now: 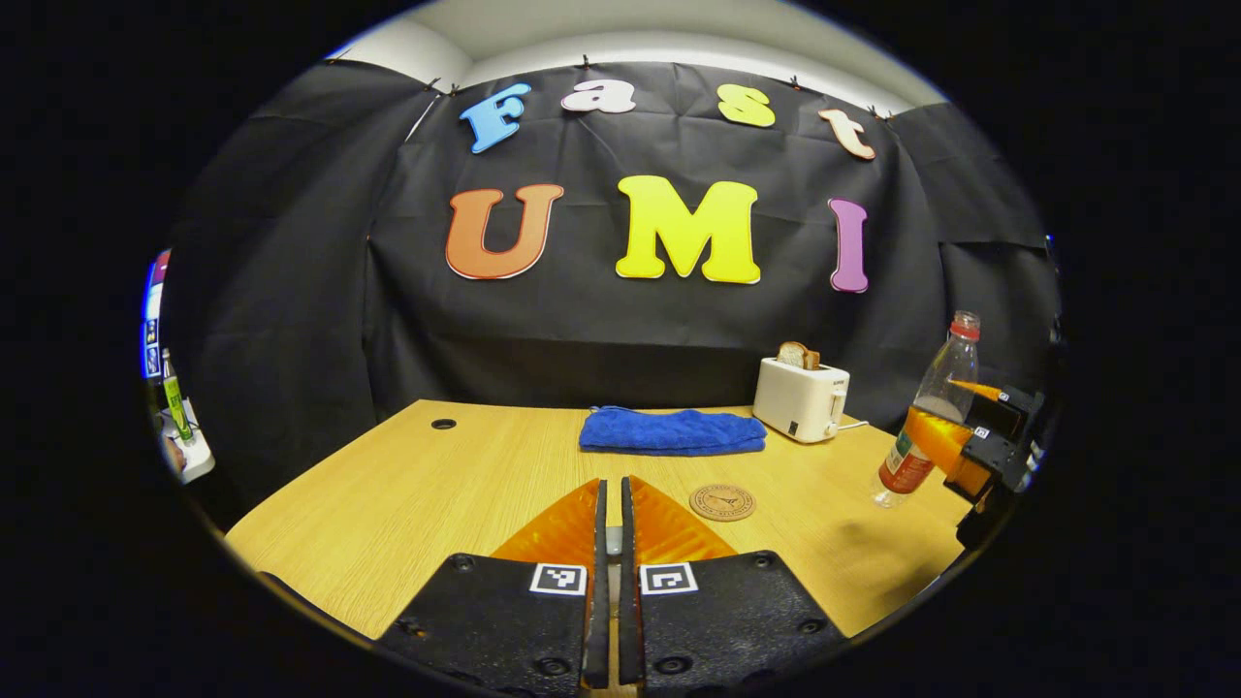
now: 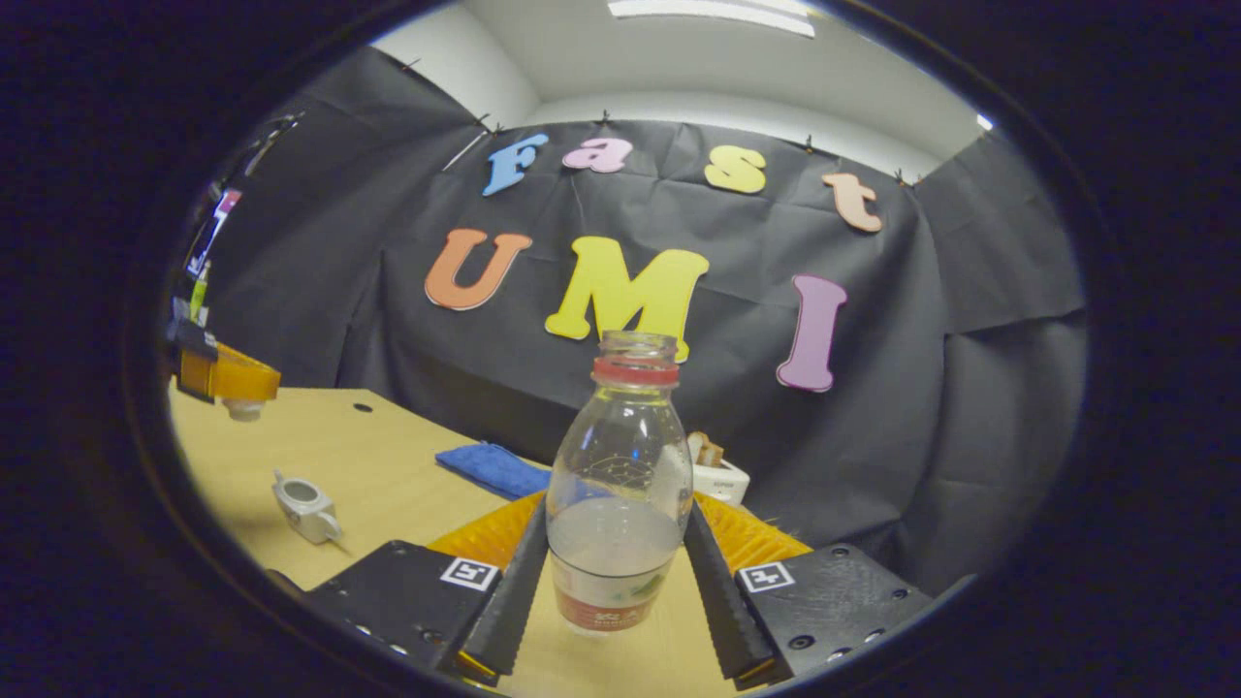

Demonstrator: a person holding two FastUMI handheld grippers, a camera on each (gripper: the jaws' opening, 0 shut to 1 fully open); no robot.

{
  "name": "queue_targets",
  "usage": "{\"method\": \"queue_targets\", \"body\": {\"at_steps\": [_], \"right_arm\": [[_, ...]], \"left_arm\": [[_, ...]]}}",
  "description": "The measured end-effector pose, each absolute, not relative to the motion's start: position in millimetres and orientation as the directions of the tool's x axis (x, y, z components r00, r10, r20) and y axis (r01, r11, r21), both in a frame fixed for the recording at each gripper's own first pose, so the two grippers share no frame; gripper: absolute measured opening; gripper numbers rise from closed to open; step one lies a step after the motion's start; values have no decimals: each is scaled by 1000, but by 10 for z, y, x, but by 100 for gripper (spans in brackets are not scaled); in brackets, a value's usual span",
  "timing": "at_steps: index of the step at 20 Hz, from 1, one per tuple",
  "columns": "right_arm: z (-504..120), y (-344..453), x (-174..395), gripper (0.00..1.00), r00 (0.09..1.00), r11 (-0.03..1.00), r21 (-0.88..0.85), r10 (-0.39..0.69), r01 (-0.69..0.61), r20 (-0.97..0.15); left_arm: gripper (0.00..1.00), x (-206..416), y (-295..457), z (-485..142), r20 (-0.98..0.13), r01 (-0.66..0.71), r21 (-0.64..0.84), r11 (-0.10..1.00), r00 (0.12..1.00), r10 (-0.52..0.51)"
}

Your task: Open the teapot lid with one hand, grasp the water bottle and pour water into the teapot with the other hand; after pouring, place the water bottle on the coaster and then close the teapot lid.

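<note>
My right gripper [image 2: 616, 511] is shut on a clear, uncapped water bottle [image 2: 619, 504] that is partly filled and has a red neck ring; both fingers press its lower body. In the left gripper view the bottle [image 1: 929, 417] leans slightly at the table's right edge, held by that right gripper [image 1: 974, 441]. A small white teapot [image 2: 304, 504] stands open on the table at the left. My left gripper [image 1: 611, 485] is shut on the teapot lid [image 2: 242, 409], which hangs under the left gripper [image 2: 225, 376] above the table. A round cork coaster [image 1: 722, 501] lies just right of my left fingers.
A folded blue cloth [image 1: 672, 431] lies at the back of the wooden table [image 1: 407, 504]. A white toaster [image 1: 801, 397] with a slice of bread stands to its right. A cable hole [image 1: 443, 424] is at the back left, and black cloth walls close the booth.
</note>
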State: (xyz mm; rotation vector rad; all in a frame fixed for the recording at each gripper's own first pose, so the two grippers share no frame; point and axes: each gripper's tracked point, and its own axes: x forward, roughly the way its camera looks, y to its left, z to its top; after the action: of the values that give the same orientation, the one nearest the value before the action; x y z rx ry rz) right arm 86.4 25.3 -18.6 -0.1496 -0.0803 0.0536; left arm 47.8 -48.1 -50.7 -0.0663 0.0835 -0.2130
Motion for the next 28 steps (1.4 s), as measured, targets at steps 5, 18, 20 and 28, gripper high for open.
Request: {"method": "queue_targets", "body": {"at_steps": [5,18,20,28], "right_arm": [[-221,222,1302,75,994,994,30,102,-103,26],[-543,1107,2457,71,956,960,7,280,-280,-91],[-559,1274,2529,71,950,953,-22,298,-301,-89],[-829,1524,2695,71,947,949,-72,297,-307,-121]], "left_arm": [[6,462,-663,-588,-92,234,-52,971,967,-238],[6,570,-496,-674,-110,203,-36,979,972,-206],[6,579,-483,-687,-112,201,-36,979,972,-204],[6,625,-376,-739,-130,188,-47,981,973,-192]]}}
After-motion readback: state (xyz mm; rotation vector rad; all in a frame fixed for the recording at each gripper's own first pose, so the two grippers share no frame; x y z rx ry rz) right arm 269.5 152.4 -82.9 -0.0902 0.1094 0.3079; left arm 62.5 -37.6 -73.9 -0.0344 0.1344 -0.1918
